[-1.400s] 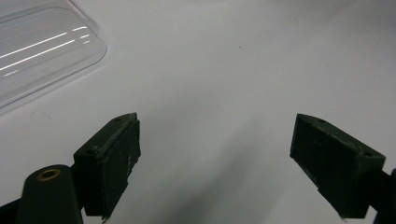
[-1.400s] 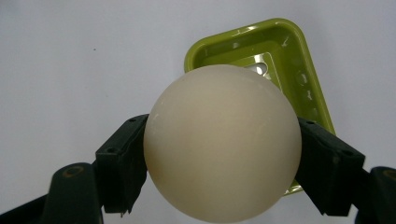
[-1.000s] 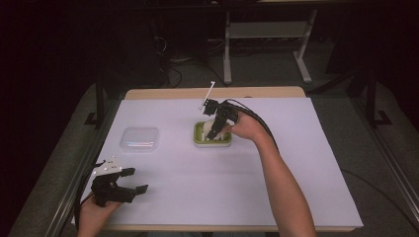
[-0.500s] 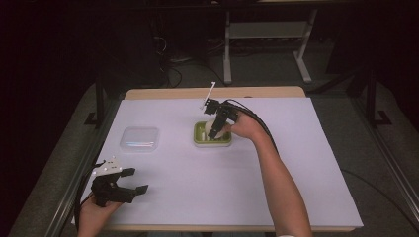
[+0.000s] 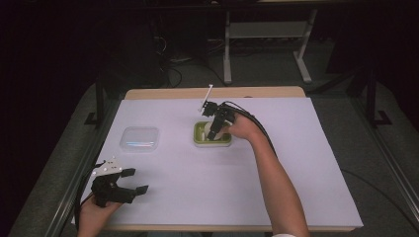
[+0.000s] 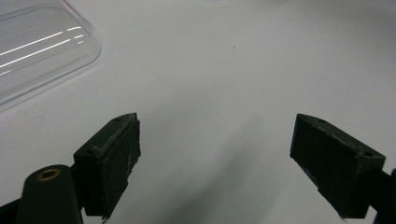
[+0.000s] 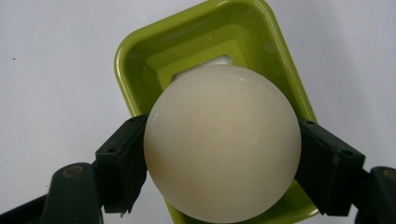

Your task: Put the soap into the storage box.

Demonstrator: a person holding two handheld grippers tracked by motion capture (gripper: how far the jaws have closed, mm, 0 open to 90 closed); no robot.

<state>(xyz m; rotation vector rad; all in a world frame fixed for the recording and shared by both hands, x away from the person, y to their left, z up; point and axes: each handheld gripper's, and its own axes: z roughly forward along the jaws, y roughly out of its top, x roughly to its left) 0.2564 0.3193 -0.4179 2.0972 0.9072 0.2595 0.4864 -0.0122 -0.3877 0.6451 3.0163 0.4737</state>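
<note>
Right claw (image 7: 219, 154) grips a cream ball (image 7: 222, 142) between both jaws, over a green tray (image 5: 212, 134) mid-tabletop. Left claw (image 6: 215, 158) rests spread wide and empty near a clear lid (image 5: 140, 138).

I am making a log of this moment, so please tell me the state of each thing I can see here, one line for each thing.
Lime-green rectangular plastic container: uncovered, upright on the table.
Cream-white round ball: clamped between the right gripper's jaws, over the container.
Clear plastic lid: lying flat on the table, apart from the container.
Right gripper: shut on the ball.
Left gripper: open, holding nothing.
</note>
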